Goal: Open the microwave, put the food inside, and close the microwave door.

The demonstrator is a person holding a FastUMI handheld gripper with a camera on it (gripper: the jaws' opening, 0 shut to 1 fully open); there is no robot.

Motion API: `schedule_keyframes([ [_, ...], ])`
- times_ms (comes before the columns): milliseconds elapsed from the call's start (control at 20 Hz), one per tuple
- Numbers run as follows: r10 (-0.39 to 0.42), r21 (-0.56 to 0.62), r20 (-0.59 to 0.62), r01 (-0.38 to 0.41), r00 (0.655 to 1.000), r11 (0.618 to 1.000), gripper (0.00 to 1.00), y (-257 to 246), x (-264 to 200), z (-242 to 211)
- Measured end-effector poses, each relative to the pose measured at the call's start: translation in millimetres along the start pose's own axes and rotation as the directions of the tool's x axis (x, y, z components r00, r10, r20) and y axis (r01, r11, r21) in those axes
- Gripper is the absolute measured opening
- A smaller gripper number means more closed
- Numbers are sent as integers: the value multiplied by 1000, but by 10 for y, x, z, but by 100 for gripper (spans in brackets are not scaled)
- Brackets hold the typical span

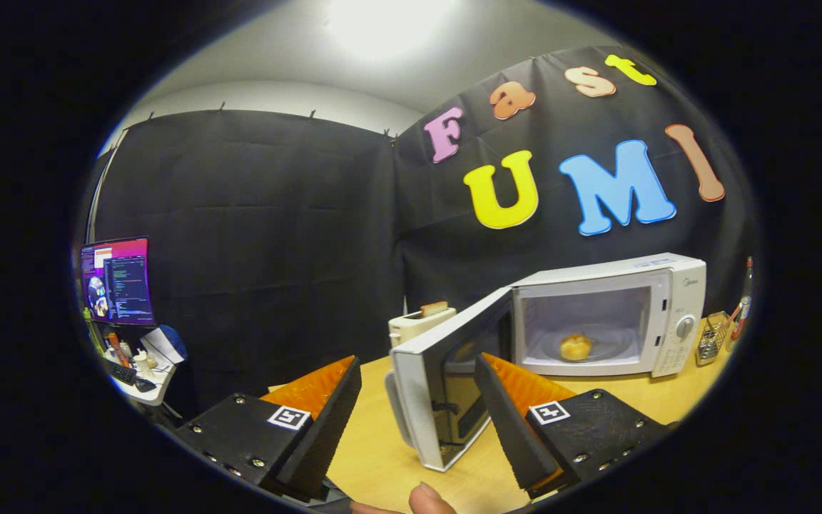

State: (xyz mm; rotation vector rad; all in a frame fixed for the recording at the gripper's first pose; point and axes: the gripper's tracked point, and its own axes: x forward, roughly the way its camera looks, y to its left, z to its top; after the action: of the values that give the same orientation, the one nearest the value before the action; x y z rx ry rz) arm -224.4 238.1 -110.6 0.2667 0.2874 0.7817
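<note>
1. The gripper (418, 385) has its jaws spread wide and released; nothing sits between the fingers.
2. The microwave (671, 314) stands on the wooden table (375, 457), beyond the fingers and toward the right one.
3. Its door (439, 385) is swung open. The door's free edge stands in the gap between the two fingers, closer to the right finger.
4. Whether the right finger touches the door I cannot tell; the finger's inner edge overlaps the door's lower part.
5. The food (576, 347), a round bun, lies on the glass plate (614, 350) inside the lit cavity, well beyond the fingers.
6. A toaster (418, 323) with a slice of bread in its slot stands behind the door, against the black cloth wall.
7. A small wire basket (712, 338) and a bottle (743, 303) stand just right of the microwave.
8. Far off beyond the left finger, a lit monitor (117, 280) stands over a cluttered desk (141, 371).
9. A fingertip (431, 500) of the person shows low between the two fingers, near the table's edge.
</note>
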Motion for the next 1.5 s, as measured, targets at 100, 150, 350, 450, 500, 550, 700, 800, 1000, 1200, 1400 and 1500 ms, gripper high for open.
schedule_keyframes([
  [100, 40, -23, -14, -40, 999, 999, 96, 199, 44, -66],
  [150, 61, -33, -29, -62, 998, 998, 96, 304, 79, -123],
  [350, 116, -32, -53, -118, 992, 993, 90, 583, 276, -350],
  [450, 120, -51, -59, -123, 991, 991, 86, 657, 419, -447],
  [500, 123, -45, -69, -127, 990, 991, 82, 665, 465, -510],
  [550, 126, -36, -77, -129, 989, 991, 74, 686, 537, -573],
  [700, 54, -52, -94, -59, 994, 997, 70, 574, 698, -699],
  [800, -11, -73, -88, 4, 996, 997, 46, 457, 854, -771],
  [1000, -111, -94, -115, 101, 987, 990, 12, 203, 1005, -929],
  [1200, -196, -151, -84, 182, 977, 972, 5, 22, 957, -874],
  [1400, -288, -90, -97, 280, 953, 956, 6, -396, 812, -802],
  [1500, -329, -80, -88, 323, 940, 943, 6, -615, 714, -685],
])
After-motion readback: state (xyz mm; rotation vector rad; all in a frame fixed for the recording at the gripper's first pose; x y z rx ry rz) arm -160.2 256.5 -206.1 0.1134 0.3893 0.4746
